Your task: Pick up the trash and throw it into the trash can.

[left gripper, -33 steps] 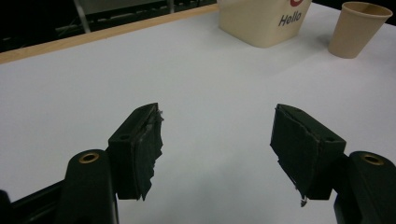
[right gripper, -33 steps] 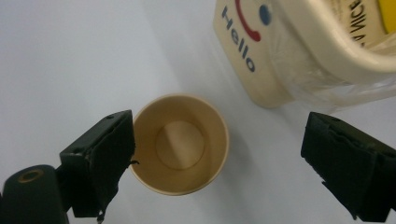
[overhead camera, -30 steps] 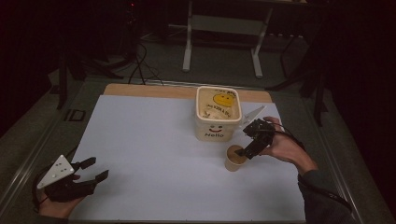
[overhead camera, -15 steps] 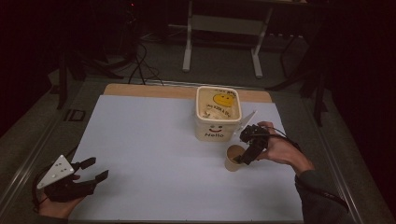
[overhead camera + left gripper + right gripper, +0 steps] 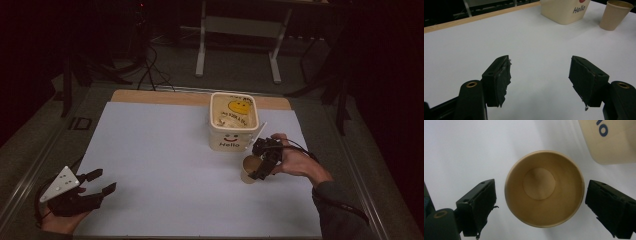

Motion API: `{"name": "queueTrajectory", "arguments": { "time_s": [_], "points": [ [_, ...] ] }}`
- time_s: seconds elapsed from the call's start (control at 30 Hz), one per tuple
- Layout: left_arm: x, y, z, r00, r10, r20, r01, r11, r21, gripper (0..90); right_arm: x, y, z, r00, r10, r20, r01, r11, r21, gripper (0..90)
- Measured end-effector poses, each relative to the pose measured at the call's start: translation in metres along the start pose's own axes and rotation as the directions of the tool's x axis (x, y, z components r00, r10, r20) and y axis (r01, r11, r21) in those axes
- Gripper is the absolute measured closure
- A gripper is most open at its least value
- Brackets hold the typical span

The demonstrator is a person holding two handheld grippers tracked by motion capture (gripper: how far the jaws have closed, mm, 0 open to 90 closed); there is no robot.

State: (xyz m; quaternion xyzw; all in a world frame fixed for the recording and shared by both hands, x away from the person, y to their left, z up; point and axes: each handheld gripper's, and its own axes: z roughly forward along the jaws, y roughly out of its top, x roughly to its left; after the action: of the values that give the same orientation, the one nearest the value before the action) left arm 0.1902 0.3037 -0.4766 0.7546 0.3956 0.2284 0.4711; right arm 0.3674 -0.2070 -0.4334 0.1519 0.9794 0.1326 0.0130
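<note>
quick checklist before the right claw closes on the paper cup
1. Cup upright on the table: ok. The paper cup stands mouth up on the white table.
2. Cup empty: ok, bare bottom visible.
3. Right claw open wider than the cup: ok, a jaw stands on each side with gaps.
4. Cup centred between the jaws: ok, roughly.
5. Clearance from the Hello tub: cannot tell; the tub stands close by the cup.
6. Left claw out of the way: ok, open, far off at the table's near left.
</note>
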Motion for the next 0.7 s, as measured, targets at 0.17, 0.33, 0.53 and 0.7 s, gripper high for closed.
{"name": "queueTrajectory", "arguments": {
  "time_s": [0.17, 0.33, 0.53, 0.7],
  "points": [
    [0.0, 0.0, 0.0, 1.0, 0.001, 0.001, -0.001, 1.0, 0.002, 33.4, -0.001, 0.003, 0.005, 1.0, 0.005, -0.008, -0.005, 0.999, 0.04, 9.4],
    [0.0, 0.0, 0.0, 1.0, 0.0, 0.001, 0.0, 1.0, 0.003, 33.4, -0.003, 0.008, 0.011, 1.0, 0.0, -0.01, 0.0, 0.998, 0.069, 9.5],
    [0.0, -0.001, 0.0, 1.0, -0.001, -0.001, 0.001, 1.0, 0.0, 33.5, -0.003, 0.014, 0.017, 0.9999, -0.01, -0.013, 0.012, 0.994, 0.107, 14.0],
    [0.0, -0.001, -0.001, 1.0, -0.002, -0.003, 0.002, 1.0, 0.0, 33.6, -0.005, 0.014, 0.016, 0.9998, -0.006, -0.018, 0.008, 0.994, 0.109, 17.9]
  ]
}}
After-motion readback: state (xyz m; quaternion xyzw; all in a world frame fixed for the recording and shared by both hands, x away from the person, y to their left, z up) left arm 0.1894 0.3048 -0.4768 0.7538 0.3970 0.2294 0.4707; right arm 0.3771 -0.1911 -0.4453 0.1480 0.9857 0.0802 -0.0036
